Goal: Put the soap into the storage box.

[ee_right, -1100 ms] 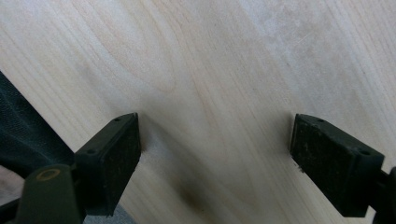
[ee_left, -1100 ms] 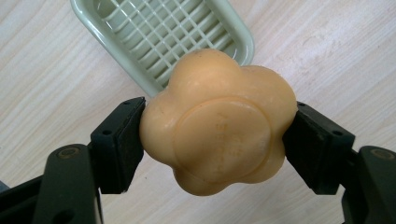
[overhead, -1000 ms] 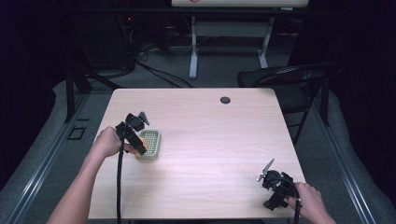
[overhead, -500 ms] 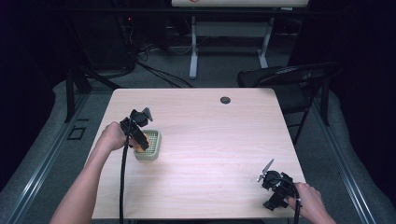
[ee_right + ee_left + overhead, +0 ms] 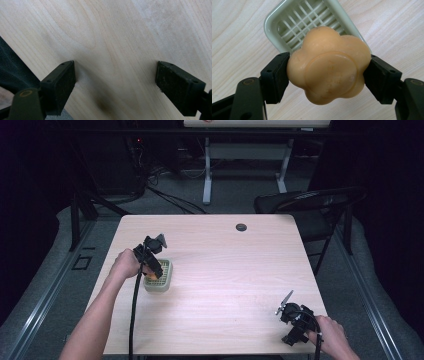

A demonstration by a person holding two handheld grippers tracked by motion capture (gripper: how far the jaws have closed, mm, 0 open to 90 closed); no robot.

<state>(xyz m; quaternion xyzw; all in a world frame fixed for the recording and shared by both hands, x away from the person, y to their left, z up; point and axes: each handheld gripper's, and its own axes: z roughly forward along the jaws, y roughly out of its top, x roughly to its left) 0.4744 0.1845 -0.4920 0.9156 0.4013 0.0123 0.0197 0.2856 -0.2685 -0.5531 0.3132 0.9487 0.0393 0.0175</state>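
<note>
- While my left gripper [image 5: 328,72] has its fingers [image 5: 275,77] clamped on the soap [image 5: 328,66], one on each flank of the flower-shaped bar, I judge the step in hand to be carrying it at the tray [image 5: 287,22], whether setting it in or lifting it clear I cannot tell
- From the left gripper view the soap hangs over the near end of the pale green tray, with the grid floor showing beyond it; from the high view the left gripper [image 5: 150,262] sits over the tray [image 5: 165,282] at the left side of the surface [image 5: 230,270]
- To set it in well, I would bring the bar further over the middle of the grid, since it now overhangs the near rim
- I would lower it level, so that the flat face meets the grid all at once and does not tip on one lobe
- Soap is likely slick, and its lobes are rounded, so I would keep the squeeze steady and avoid twisting; a hard pinch could dent it or shoot it out
- I would part the fingers only when the bar rests on the grid, and draw straight back so neither one drags the light tray along
- My right gripper [image 5: 116,82] has its fingers [image 5: 58,85] wide apart over bare wood; in the high view it [image 5: 295,320] rests near the right front corner, well apart from the tray
</note>
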